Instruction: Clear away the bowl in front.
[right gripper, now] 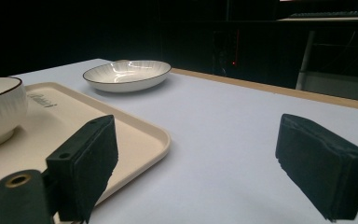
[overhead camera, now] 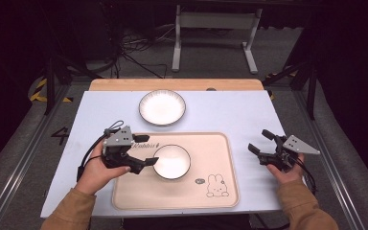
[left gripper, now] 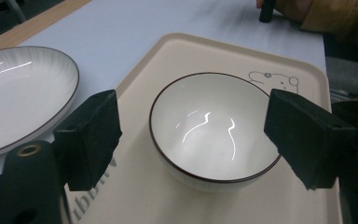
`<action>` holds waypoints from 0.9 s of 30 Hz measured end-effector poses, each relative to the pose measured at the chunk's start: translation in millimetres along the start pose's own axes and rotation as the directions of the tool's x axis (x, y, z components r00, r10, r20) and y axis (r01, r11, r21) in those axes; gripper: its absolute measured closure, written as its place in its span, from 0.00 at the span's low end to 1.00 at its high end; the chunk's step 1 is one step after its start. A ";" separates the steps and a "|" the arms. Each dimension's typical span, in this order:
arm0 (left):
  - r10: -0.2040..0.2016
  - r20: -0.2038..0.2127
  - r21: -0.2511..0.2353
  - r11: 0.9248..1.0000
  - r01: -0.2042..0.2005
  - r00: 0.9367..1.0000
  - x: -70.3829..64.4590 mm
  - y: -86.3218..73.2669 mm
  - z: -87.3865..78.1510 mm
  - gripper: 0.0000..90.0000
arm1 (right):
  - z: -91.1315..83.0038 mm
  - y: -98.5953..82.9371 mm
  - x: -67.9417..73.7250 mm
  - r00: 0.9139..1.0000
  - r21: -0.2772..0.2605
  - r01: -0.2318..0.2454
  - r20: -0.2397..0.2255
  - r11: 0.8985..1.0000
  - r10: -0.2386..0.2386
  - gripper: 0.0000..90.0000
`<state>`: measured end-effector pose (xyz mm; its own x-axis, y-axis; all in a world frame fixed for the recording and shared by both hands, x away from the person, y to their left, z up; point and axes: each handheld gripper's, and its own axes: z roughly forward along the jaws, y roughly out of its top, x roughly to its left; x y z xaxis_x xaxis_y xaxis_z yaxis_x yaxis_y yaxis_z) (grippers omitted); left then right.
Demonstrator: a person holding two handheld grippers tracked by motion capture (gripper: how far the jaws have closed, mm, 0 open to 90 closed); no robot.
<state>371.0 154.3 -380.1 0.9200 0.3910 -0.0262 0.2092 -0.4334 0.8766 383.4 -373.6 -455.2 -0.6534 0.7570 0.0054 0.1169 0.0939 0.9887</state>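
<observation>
Left gripper (overhead camera: pixel 146 151), jaws wide, at white bowl (overhead camera: pixel 171 162) on beige tray (overhead camera: pixel 220 163); right gripper (overhead camera: pixel 259 142) wide, right of tray.

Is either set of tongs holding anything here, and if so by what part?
Nothing is held. The left tongs are open beside the bowl on the tray; the right tongs are open over the bare table.

I log: bowl (left gripper: pixel 212 128) glossy white glazed ceramic; tray (left gripper: pixel 205 53) smooth matt beige plastic; counter (right gripper: pixel 242 121) matt pale surface.
</observation>
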 end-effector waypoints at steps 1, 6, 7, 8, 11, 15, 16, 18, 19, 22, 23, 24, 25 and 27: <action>0.003 -0.021 -0.012 1.000 -0.004 1.000 2.0 -2.6 -3.1 0.21 | 0.0 0.0 0.0 1.000 0.000 0.000 0.000 1.000 0.000 0.15; -0.041 -0.064 -0.069 0.997 0.036 0.997 11.5 -15.1 -18.3 0.20 | -0.1 0.0 -0.5 1.000 0.000 -0.002 -0.001 1.000 0.002 0.15; -0.041 -0.064 -0.069 0.997 0.036 0.997 11.5 -15.1 -18.3 0.21 | -0.1 0.0 -0.5 1.000 0.000 -0.002 -0.001 1.000 0.002 0.15; -0.053 -0.078 -0.068 0.997 0.048 0.996 12.9 -18.3 -20.4 0.21 | -0.1 0.0 -0.3 1.000 -0.001 -0.001 0.000 1.000 0.001 0.15; -0.087 -0.129 -0.060 0.995 0.080 0.988 18.6 -29.9 -26.2 0.21 | -0.1 0.0 -0.5 1.000 -0.001 -0.003 -0.001 1.000 0.003 0.15; -0.127 -0.139 -0.118 0.987 0.111 0.982 25.3 -45.3 -31.6 0.21 | -0.2 0.0 -0.7 1.000 -0.002 -0.004 -0.001 1.000 0.004 0.15; -0.131 -0.136 -0.131 0.985 0.113 0.982 26.4 -48.7 -32.8 0.21 | -0.2 0.0 -0.4 1.000 -0.002 -0.003 0.000 1.000 0.003 0.15; -0.135 -0.145 -0.155 0.982 0.112 0.980 28.0 -55.7 -35.7 0.20 | -0.2 0.0 -0.4 1.000 -0.002 -0.003 0.000 1.000 0.003 0.15; -0.141 -0.141 -0.163 0.980 0.117 0.980 28.7 -58.5 -37.1 0.20 | -0.2 0.0 -0.5 1.000 -0.002 -0.003 0.000 1.000 0.003 0.15; -0.169 -0.127 -0.185 0.972 0.144 0.977 30.0 -67.0 -39.3 0.20 | -0.2 0.0 -0.4 1.000 -0.002 -0.003 -0.001 1.000 0.003 0.15; -0.176 -0.126 -0.192 0.970 0.150 0.976 30.7 -69.9 -39.1 0.20 | -0.3 0.0 -0.4 1.000 -0.002 -0.002 -0.001 1.000 0.002 0.15; -0.187 -0.129 -0.189 0.969 0.161 0.974 31.1 -72.9 -39.0 0.20 | -0.4 0.0 -0.3 1.000 -0.003 -0.001 -0.001 1.000 0.001 0.15; -0.199 -0.134 -0.188 0.967 0.172 0.971 31.7 -76.0 -38.6 0.20 | -0.4 0.0 -0.2 1.000 -0.003 -0.001 -0.001 1.000 0.001 0.15; -0.215 -0.140 -0.188 0.964 0.188 0.967 34.3 -81.8 -38.0 0.20 | -0.4 0.0 -0.1 1.000 -0.003 0.001 -0.001 1.000 -0.001 0.15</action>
<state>372.8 234.0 -434.4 0.7980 0.5845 -0.1470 0.3119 -0.1917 0.9306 383.1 -373.9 -455.1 -0.6546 0.7560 0.0045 0.1139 0.0927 0.9892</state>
